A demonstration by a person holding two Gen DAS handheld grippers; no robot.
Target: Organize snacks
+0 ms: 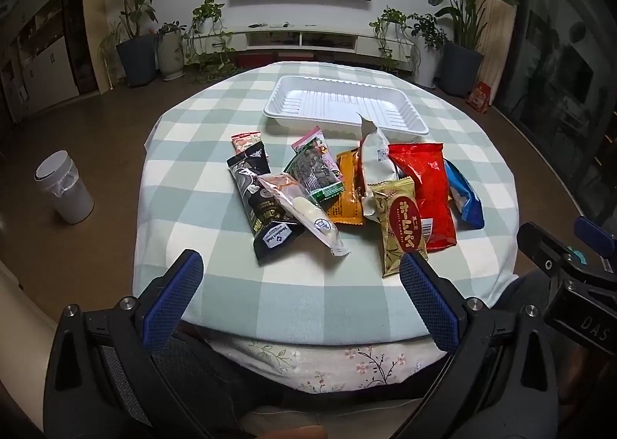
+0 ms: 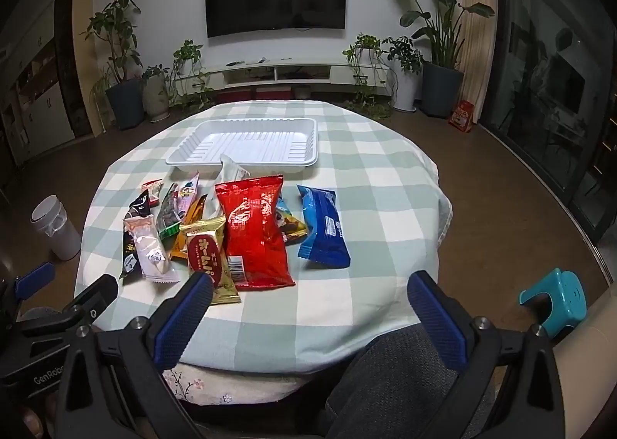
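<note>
Left wrist view: the left hand-held gripper (image 1: 300, 284) is held wide apart and empty above the near edge of the bench (image 1: 216, 284), nothing being gripped between its blue pads (image 1: 173, 296). The right hand-held gripper (image 2: 308, 304) is likewise spread fully and empty. A heap of snack packets is seen at the middle of the bench, and an empty white tray (image 1: 343, 107) lies just beyond it at twelve o'clock. The red bag (image 2: 252, 232) is laid at the middle of the heap, with the blue packet (image 2: 324, 227) just beside it at three o'clock and the gold packet (image 2: 210, 257) overlapped at its nine o'clock edge. All packets are judged light, soft and crinkly, with slick film that may slide. A grip across a flat crimped end seam is advised, since puffed middles could be crushed.
</note>
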